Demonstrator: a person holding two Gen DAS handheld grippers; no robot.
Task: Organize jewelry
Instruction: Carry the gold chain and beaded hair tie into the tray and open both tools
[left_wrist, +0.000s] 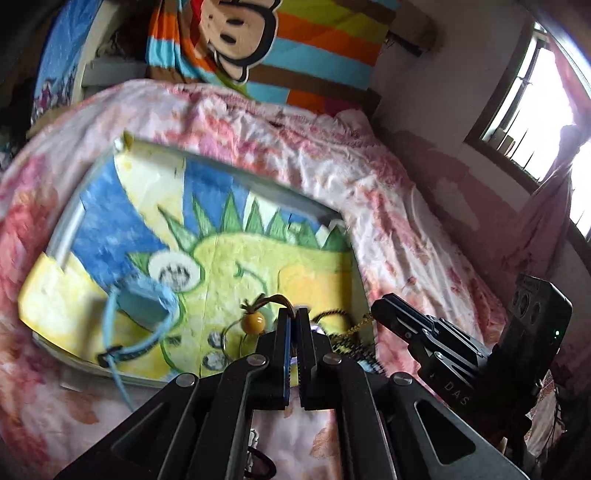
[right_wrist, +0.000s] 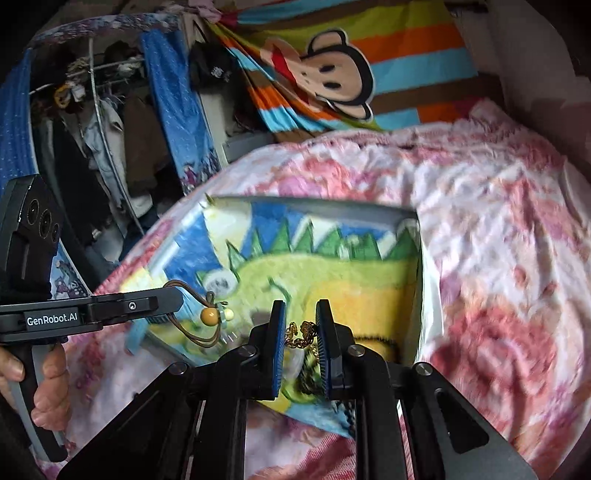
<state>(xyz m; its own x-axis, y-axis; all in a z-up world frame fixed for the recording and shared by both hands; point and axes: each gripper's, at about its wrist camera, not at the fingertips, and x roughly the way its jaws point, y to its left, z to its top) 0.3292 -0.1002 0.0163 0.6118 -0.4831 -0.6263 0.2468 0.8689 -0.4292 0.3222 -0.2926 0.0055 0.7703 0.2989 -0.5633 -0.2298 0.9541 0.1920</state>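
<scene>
My left gripper is shut on a brown cord necklace with a yellow bead, which hangs just above the dinosaur-print mat. The same necklace dangles from the left gripper in the right wrist view. My right gripper is partly open around a gold chain lying on the mat. The gold chain and a dark chain also show in the left wrist view, beside the right gripper. A blue box with a blue ribbon sits at the mat's left.
The mat lies on a pink floral blanket covering a bed. A striped monkey blanket hangs behind. A window is at the right. A clothes rack stands left of the bed.
</scene>
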